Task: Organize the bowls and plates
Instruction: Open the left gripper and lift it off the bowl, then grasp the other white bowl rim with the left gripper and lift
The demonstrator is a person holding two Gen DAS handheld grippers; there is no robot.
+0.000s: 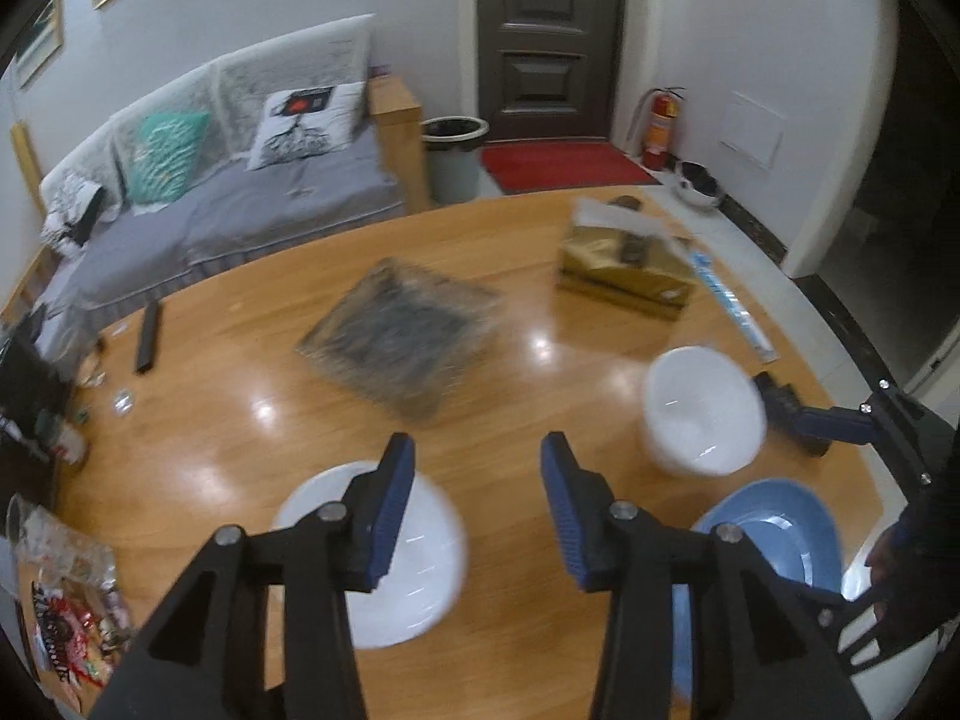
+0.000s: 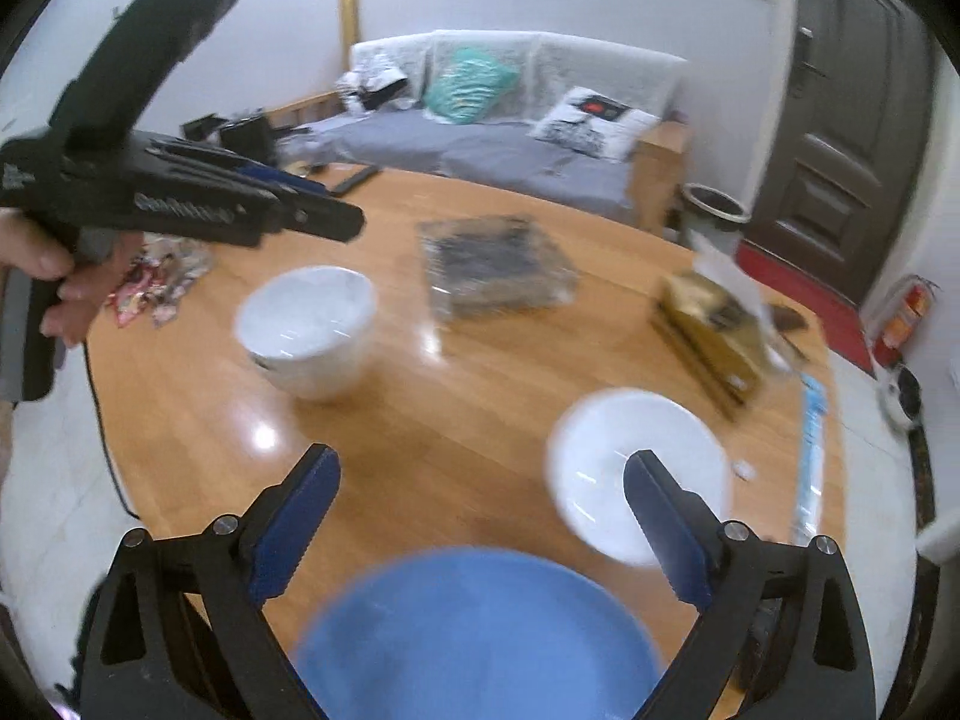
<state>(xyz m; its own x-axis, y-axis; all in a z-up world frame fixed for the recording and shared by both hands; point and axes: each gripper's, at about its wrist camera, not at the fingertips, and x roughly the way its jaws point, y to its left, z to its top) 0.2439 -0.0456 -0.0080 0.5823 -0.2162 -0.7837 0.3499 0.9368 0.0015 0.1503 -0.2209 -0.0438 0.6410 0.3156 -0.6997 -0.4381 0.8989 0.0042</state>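
On the round wooden table (image 2: 456, 414), taking the right wrist view as a clock face, the wrapped flat package (image 2: 495, 267) lies near the centre. The stacked bowls (image 2: 309, 330) stand at nine o'clock from it. The shallow bowl (image 2: 639, 471) sits at about four o'clock, and the plate (image 2: 474, 636) at six, by the near edge. The tissue box (image 2: 714, 333) stands at three o'clock. A snack bag (image 2: 159, 285) lies past the stacked bowls near the table's left edge. The sofa (image 2: 492, 138) stands behind the table at twelve.
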